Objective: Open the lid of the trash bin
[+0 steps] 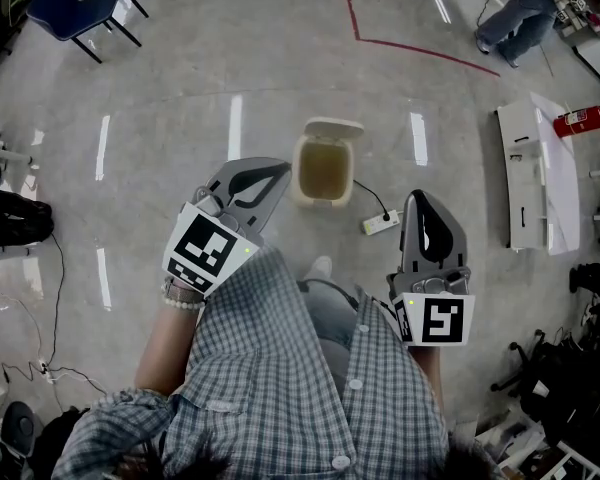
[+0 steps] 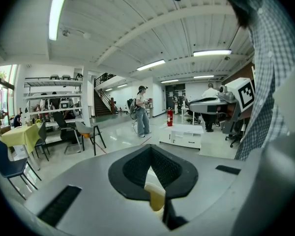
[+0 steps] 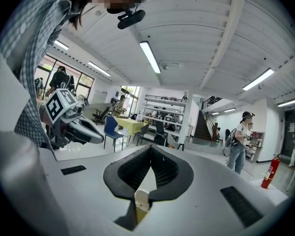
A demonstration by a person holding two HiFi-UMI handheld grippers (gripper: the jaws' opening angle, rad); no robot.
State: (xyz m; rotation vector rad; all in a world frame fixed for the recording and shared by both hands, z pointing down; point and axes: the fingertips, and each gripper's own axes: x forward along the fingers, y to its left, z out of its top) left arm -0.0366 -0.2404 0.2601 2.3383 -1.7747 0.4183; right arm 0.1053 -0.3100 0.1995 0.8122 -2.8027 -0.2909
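**Lid up, both grippers off the bin**

Looking down from the head view, I have the trash bin (image 1: 298, 176) on the floor just ahead of my shoe (image 1: 321, 266), and its lid (image 1: 332, 127) is tipped back on the far side. The mouth is wide open and yellowish inside, though I cannot tell whether that is a liner or the bin itself.

My left gripper (image 1: 282, 171) points at the bin's near left corner, close but not touching. Its own view shows the left gripper (image 2: 150, 149) tips pressed together, with only the hollow behind them and nothing held. A cream and yellow sliver shows low in that hollow, too small to name.

My right gripper (image 1: 421, 197) sits off to the bin's right, apart from it, beside a power strip (image 1: 381, 223). Its own view shows the right gripper (image 3: 151, 148) tips meeting too, and it is empty, with a cream scrap in the gap.

My checked shirt (image 1: 280, 378) covers my legs. A person (image 1: 520, 13) at the top right is cut off by the edge
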